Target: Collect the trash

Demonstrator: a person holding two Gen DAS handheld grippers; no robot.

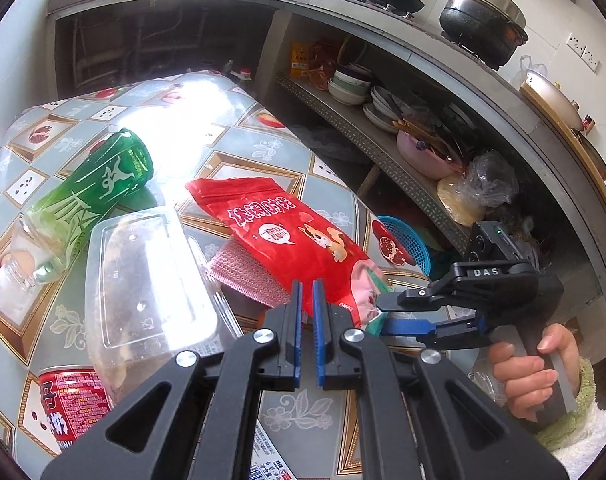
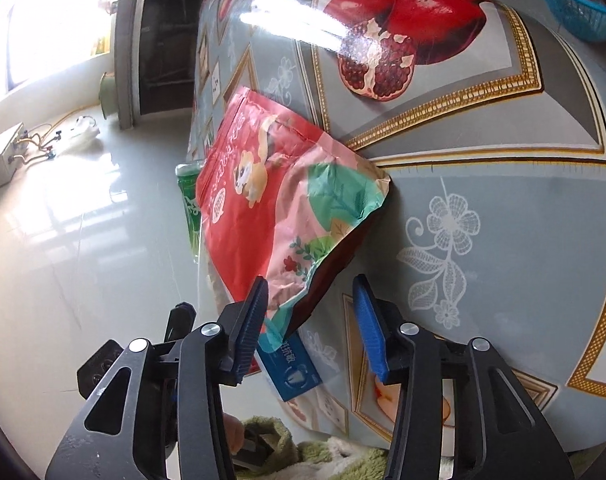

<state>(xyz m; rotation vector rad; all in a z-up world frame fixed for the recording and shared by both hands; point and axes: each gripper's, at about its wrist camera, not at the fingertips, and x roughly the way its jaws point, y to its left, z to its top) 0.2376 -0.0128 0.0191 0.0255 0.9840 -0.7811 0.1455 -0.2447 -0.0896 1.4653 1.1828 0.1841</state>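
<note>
A red snack bag (image 1: 287, 236) lies on the patterned tablecloth (image 1: 223, 140), resting partly on a pink cloth (image 1: 243, 276). My right gripper (image 2: 313, 300) is open, and the bag's crumpled near corner (image 2: 295, 292) sits between its jaws against the left pad, apart from the right one. From the left wrist view the right gripper (image 1: 383, 314) reaches in from the right, held by a hand (image 1: 531, 372). My left gripper (image 1: 307, 292) is shut with nothing in it, just short of the bag. A green bottle (image 1: 91, 196), a clear plastic tub (image 1: 143, 288) and a red can (image 1: 71, 404) lie to its left.
A blue packet (image 2: 291, 368) lies under the bag's near corner. A blue basket (image 1: 407, 240) stands past the table's right edge. Shelves with bowls (image 1: 351, 84) and pots run along the back right. Shiny floor (image 2: 83, 260) lies beside the table.
</note>
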